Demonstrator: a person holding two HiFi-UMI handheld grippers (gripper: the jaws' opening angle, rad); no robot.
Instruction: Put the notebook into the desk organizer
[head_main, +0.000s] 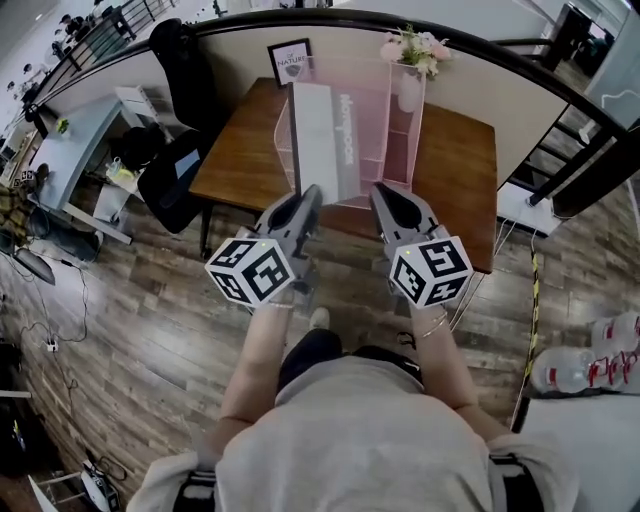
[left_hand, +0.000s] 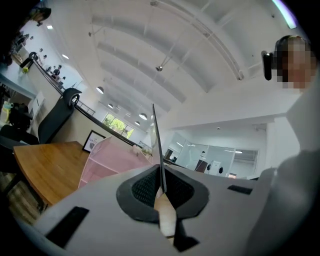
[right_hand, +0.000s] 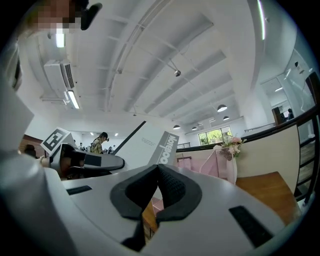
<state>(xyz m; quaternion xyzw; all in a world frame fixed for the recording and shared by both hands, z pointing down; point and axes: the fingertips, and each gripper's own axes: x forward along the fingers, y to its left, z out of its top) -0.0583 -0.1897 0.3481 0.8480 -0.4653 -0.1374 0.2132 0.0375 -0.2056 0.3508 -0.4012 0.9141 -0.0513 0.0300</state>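
Observation:
A white notebook (head_main: 325, 140) with a grey spine stands upright above the pink desk organizer (head_main: 400, 150) on the wooden table (head_main: 240, 160). My left gripper (head_main: 312, 195) is shut on the notebook's lower edge. In the left gripper view the notebook (left_hand: 157, 145) shows as a thin edge rising from between the pads, with the organizer (left_hand: 107, 160) behind it. My right gripper (head_main: 380, 195) is shut on nothing, just right of the notebook. The right gripper view shows the notebook (right_hand: 150, 145) to the left and the organizer (right_hand: 205, 162) ahead.
A framed picture (head_main: 291, 60) and a vase of flowers (head_main: 412, 60) stand at the table's back edge by a low wall with a black railing. A black chair (head_main: 170, 175) sits left of the table. Water bottles (head_main: 590, 360) lie on the floor at right.

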